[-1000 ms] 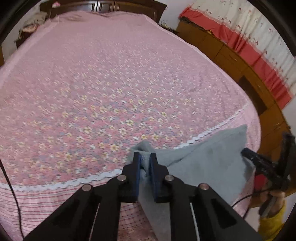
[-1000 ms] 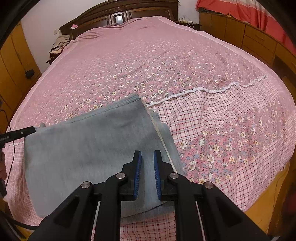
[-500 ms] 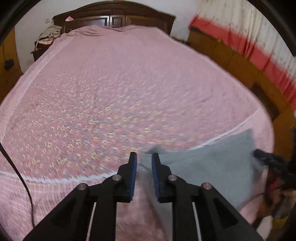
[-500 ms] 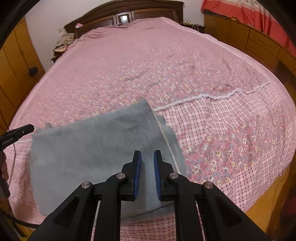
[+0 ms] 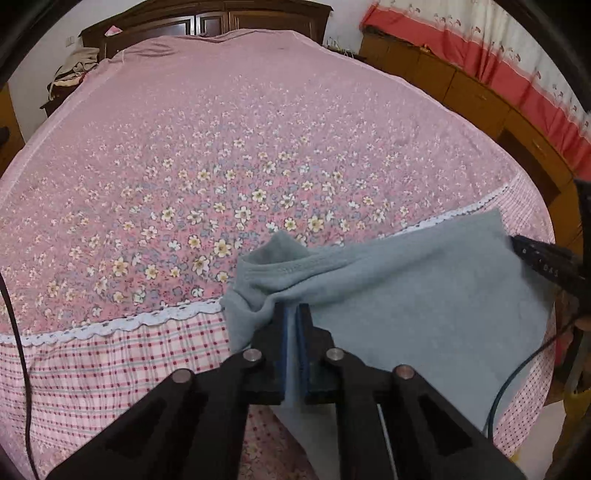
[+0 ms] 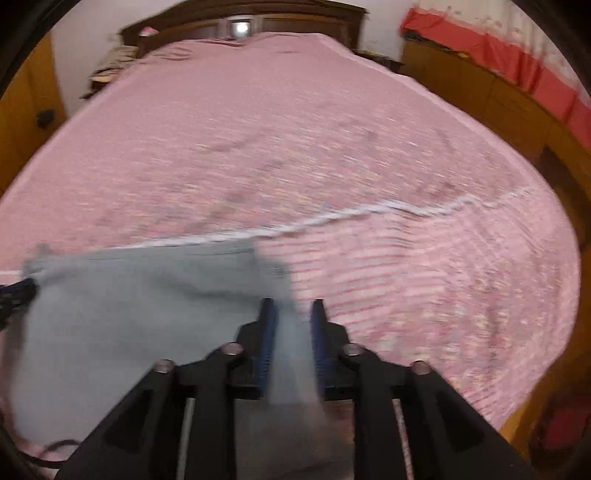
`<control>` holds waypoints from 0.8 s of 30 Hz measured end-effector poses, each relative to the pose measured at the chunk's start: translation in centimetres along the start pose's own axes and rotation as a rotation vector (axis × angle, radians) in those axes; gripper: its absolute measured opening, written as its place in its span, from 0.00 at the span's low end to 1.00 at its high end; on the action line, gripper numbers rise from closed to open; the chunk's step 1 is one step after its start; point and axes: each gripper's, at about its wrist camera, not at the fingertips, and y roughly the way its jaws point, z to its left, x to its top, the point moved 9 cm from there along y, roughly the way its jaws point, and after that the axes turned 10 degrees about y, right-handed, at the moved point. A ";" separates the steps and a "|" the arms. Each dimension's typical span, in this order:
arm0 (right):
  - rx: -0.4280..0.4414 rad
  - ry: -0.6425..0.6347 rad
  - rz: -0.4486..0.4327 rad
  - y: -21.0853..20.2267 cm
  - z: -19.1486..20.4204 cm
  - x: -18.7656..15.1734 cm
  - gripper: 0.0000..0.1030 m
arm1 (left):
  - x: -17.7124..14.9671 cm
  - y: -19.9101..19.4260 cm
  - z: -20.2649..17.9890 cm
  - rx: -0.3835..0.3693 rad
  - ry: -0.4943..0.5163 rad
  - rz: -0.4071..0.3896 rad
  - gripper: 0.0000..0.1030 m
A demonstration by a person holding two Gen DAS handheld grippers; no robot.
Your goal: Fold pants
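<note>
Grey-blue pants (image 5: pixel 406 295) lie folded at the near edge of the bed, hanging partly over it. My left gripper (image 5: pixel 293 314) is shut on the pants' left corner, where the cloth bunches up. In the blurred right wrist view the pants (image 6: pixel 129 314) fill the lower left. My right gripper (image 6: pixel 291 310) has its jaws parted with the pants' right edge between them. The right gripper's tip (image 5: pixel 543 258) shows in the left wrist view at the pants' far side. The left gripper's tip (image 6: pixel 14 295) shows at the left rim of the right wrist view.
The bed has a pink flowered cover (image 5: pixel 240 147) with a white lace line and a checked border (image 5: pixel 92 369). A dark wooden headboard (image 5: pixel 207 18) is at the far end. Wooden cabinets (image 5: pixel 480 103) and red curtains run along the right. A black cable (image 5: pixel 14 332) hangs at left.
The pants have been pulled back toward the bed's near edge. My right gripper's jaws have spread apart, and the right view has blurred with motion. My left gripper stays shut on the corner.
</note>
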 end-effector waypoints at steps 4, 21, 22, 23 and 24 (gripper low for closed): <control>0.070 0.088 0.021 -1.6 -2.3 -0.6 0.24 | -1.0 -3.3 0.5 -0.007 -0.015 -0.014 0.12; 0.146 -0.002 0.007 -4.7 0.1 -5.4 0.25 | -9.9 -8.0 -4.9 -0.151 -0.102 0.024 0.27; 0.144 0.001 0.002 -4.8 -0.2 -5.8 0.27 | -10.2 -8.1 -4.7 -0.158 -0.112 0.024 0.27; 0.141 0.002 0.001 -4.9 -0.4 -6.1 0.30 | -10.5 -8.3 -4.5 -0.167 -0.127 0.024 0.27; 0.144 0.006 0.005 -4.9 -0.6 -6.4 0.31 | -11.1 -8.6 -4.2 -0.176 -0.142 0.025 0.27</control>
